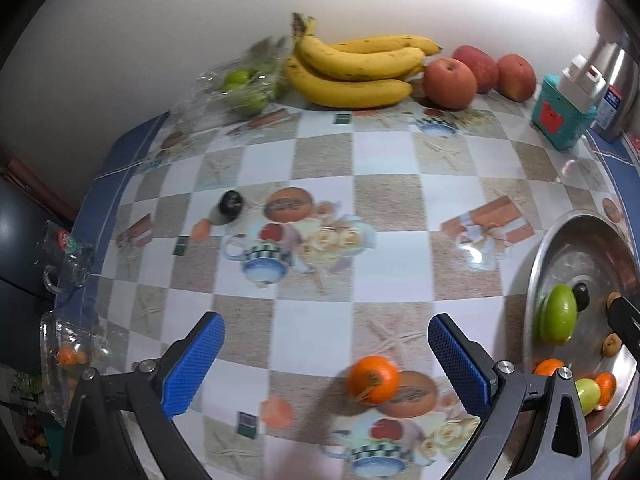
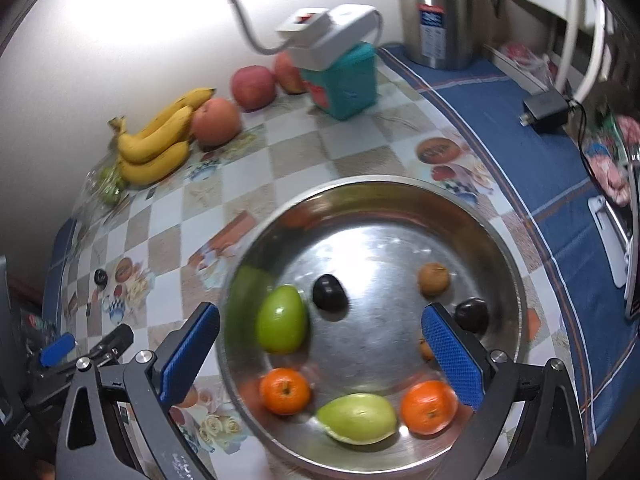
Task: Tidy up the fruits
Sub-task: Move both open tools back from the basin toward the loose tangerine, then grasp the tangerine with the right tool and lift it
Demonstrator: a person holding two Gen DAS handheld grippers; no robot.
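My left gripper [image 1: 326, 360] is open and empty; a small orange [image 1: 373, 379] lies on the tablecloth between its blue pads, nearer the right one. My right gripper [image 2: 320, 352] is open and empty, above a steel plate [image 2: 404, 192]. The plate holds two green fruits [image 2: 282, 319], two oranges [image 2: 285, 391], two dark plums [image 2: 329, 292] and small brown fruits [image 2: 433, 278]. The plate also shows at the right of the left wrist view [image 1: 560, 236]. A dark plum [image 1: 230, 202] lies alone on the cloth at mid-left.
Bananas [image 1: 352, 68], three apples [image 1: 450, 83] and a bag of green fruit [image 1: 244, 84] line the back wall. A teal box [image 1: 562, 114] and a steel kettle [image 2: 438, 12] stand at back right. A clear bag [image 1: 68, 344] hangs at the left edge.
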